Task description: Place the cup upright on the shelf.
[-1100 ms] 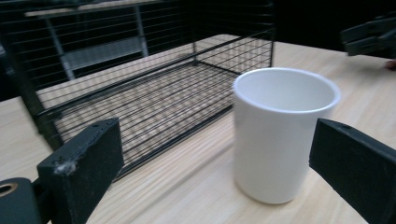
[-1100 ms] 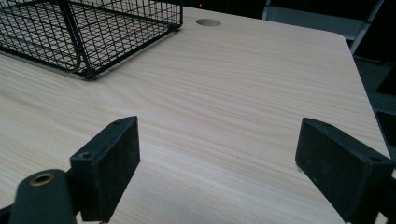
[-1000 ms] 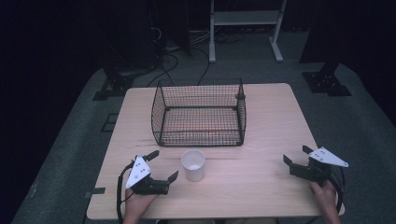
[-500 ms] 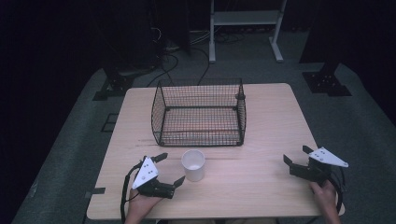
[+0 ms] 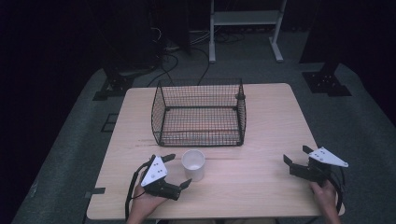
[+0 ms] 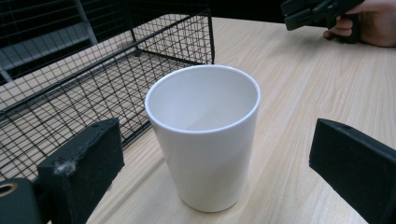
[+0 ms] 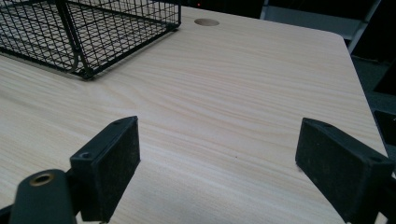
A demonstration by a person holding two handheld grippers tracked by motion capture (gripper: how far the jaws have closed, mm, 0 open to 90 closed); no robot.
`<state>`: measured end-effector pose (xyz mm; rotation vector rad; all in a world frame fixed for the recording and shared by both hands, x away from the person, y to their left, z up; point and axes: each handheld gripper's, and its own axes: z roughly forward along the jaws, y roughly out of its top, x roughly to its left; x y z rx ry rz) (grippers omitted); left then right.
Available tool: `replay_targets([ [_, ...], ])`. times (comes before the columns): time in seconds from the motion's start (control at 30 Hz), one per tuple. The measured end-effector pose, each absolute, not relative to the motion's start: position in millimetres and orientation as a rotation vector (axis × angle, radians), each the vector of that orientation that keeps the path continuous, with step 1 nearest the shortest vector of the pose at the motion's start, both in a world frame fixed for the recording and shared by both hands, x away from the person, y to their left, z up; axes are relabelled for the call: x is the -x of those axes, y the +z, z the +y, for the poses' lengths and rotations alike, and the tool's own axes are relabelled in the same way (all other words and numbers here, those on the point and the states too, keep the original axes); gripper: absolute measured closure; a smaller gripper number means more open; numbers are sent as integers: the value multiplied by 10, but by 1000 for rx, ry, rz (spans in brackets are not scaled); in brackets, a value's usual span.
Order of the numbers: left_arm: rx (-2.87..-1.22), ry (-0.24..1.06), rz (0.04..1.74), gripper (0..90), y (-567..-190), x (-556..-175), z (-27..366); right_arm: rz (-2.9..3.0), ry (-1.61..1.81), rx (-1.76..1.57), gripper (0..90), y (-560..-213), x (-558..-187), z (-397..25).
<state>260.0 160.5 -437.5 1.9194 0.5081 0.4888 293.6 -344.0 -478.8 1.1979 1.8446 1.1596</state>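
Standing upright at the 6 o'clock side of the empty black wire-mesh basket [image 5: 199, 113]: empty white ceramic cup [image 5: 193, 164], between the wide-open left tool [image 5: 177, 170]. Right tool [image 5: 296, 157] wide, over the bare light wood tabletop [image 5: 261, 116]; dark room.

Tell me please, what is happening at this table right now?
A person sits at a wooden table with a two-jaw gripper in each hand. The left gripper is open and reaches toward a white cup, its jaws on either side of the cup but not touching it. The cup stands upright and empty, just in front of a black wire basket. The right gripper is open, apart from both.
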Motion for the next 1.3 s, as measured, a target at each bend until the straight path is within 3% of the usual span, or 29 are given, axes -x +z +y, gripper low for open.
replay_targets([
  [1.3,-2113,386,524,24,-4406,-2934,1321,1852,1156,-1190,131,-4789,-2937,-3432],
])
